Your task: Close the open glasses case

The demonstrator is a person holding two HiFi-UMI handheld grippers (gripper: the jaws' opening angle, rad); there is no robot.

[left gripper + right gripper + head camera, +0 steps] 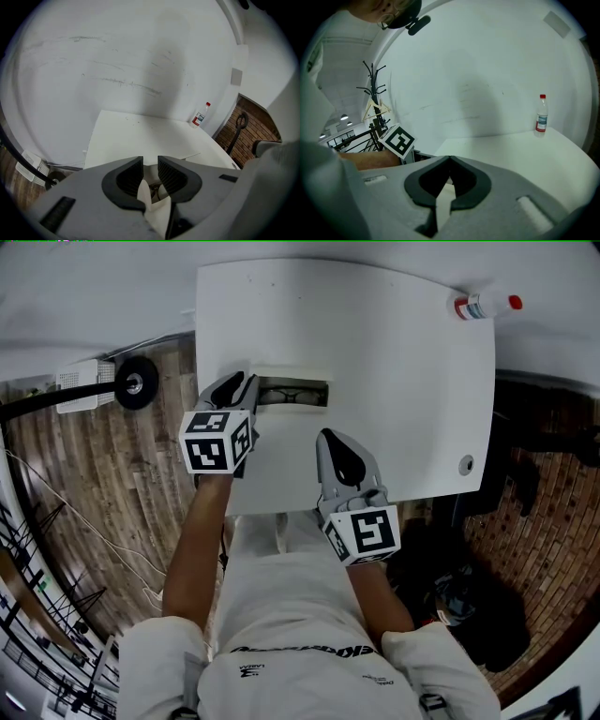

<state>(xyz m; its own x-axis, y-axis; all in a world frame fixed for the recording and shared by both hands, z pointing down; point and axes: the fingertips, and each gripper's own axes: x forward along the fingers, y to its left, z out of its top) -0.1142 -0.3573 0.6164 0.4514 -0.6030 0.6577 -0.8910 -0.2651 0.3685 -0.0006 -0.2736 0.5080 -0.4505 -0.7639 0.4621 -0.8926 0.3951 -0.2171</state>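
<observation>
One glasses case (292, 393), one bottle (483, 306) and two claws share one table (394, 362). The case lies open at the table's left edge. The left claw (239, 382) is at the case's left end, jaws slightly spread around its white wall. The right claw (330, 437), near and right of the case, is pressed together and empty. The bottle stands well right of the case.

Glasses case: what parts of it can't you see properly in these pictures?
- Head view: the left gripper covers the left end of the glasses case.
- Head view: the glasses inside are too small and dark to show any detail.
- Left gripper view: only a white sliver of the case shows between the narrowly parted jaws, so whether it is pinched cannot be told.
</observation>
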